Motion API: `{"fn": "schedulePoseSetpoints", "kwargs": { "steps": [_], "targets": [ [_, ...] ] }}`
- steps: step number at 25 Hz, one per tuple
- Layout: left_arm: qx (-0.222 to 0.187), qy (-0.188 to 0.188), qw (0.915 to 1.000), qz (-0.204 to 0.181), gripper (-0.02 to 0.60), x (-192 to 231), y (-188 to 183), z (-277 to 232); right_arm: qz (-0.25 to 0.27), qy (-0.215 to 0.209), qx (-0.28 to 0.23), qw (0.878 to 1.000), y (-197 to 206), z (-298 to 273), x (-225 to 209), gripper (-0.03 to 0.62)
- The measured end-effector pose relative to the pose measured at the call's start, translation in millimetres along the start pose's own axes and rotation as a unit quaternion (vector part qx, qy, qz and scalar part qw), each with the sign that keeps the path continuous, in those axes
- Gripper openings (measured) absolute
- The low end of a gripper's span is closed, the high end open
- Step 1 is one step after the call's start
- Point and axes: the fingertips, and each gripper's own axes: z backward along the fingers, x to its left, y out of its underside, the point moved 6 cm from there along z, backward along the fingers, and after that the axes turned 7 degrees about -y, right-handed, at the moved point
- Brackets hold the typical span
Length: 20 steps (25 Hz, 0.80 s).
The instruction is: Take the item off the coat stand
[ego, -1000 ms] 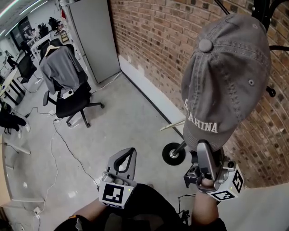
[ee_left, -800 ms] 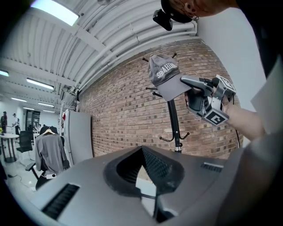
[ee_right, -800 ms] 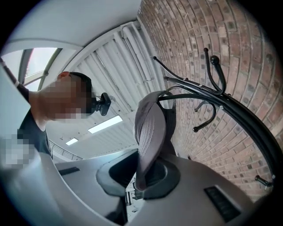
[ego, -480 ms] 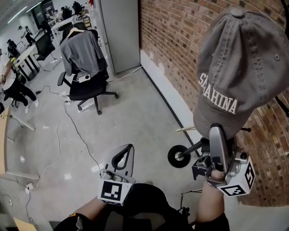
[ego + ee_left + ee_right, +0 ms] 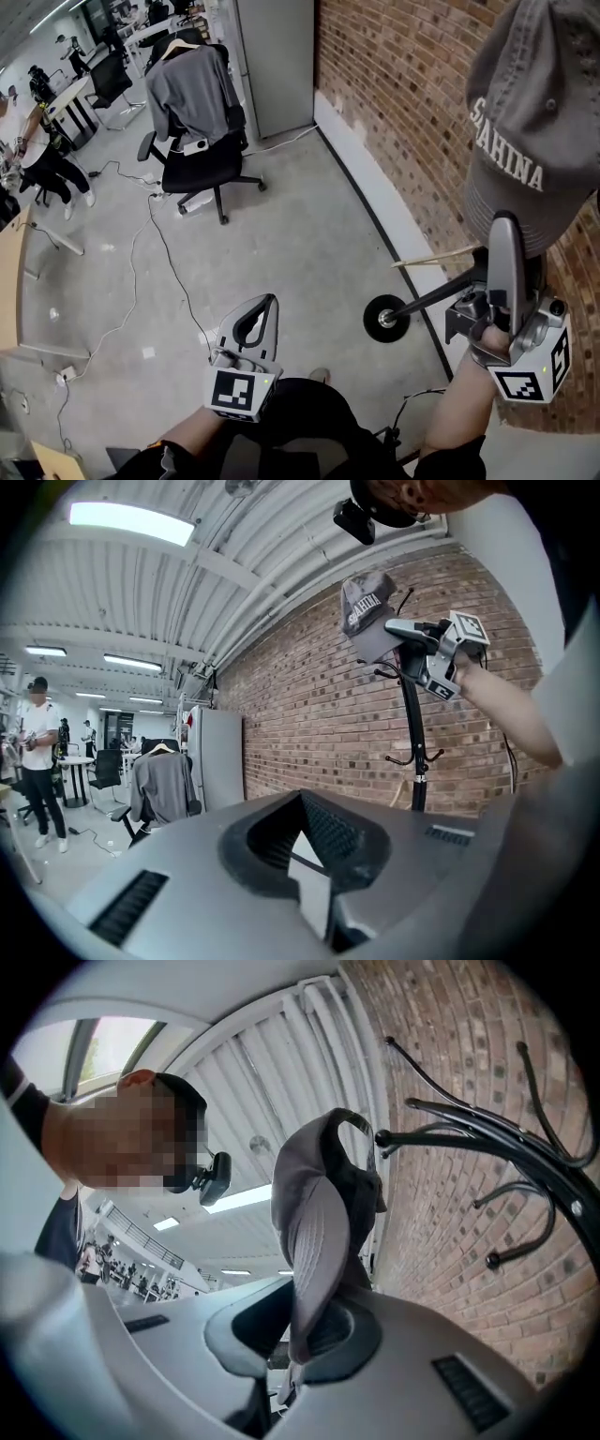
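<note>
Right gripper (image 5: 504, 231) pinches the brim of a grey cap (image 5: 534, 112) lettered "SAHINA"; left gripper (image 5: 268, 306) jaws meet, empty.

Rig-wise, the left hand-held gripper (image 5: 270, 306) and right hand-held gripper (image 5: 504, 231) are both light grey plastic, with long tapered fingers and dark ribbed pads on the inside. Each has a white marker cube (image 5: 234, 395) printed with black squares. The person has dark clothing (image 5: 309, 433), uncovered forearms, and a small black head camera (image 5: 354, 519).

One cap (image 5: 534, 122), one coat stand (image 5: 386, 319), two hand-held grippers (image 5: 269, 305) (image 5: 504, 230).
</note>
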Motion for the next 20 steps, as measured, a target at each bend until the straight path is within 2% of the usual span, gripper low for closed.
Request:
{"fn": "schedulePoseSetpoints", "kwargs": {
  "steps": [2,5,8,11,15,20],
  "targets": [
    [-0.008,0.008,0.9999,-0.001,0.025,10.7,-3.1,-0.6,0.023,0.0,-0.002,1.0,-13.8,-17.0,0.8,0.031],
    [-0.018,0.007,0.9998,0.0,0.025,36.2,-10.3,3.8,0.015,0.003,-0.005,1.0,-10.0,-41.4,12.6,0.031],
    [-0.023,-0.004,0.9997,0.005,0.025,72.6,-15.9,12.3,-0.035,0.001,0.006,0.999,28.3,-63.6,37.2,0.031],
    [-0.027,-0.019,0.9994,0.009,0.025,117.3,-17.8,20.4,-0.111,0.002,0.026,0.993,84.7,-86.5,65.8,0.032],
    [-0.024,-0.031,0.9991,0.016,0.025,175.6,-12.9,33.8,-0.206,0.021,0.064,0.976,156.6,-110.5,103.6,0.032],
    [-0.005,-0.029,0.9994,0.02,0.025,238.5,6.4,40.5,-0.315,0.067,0.092,0.942,239.6,-123.9,147.0,0.032]
  ]
}}
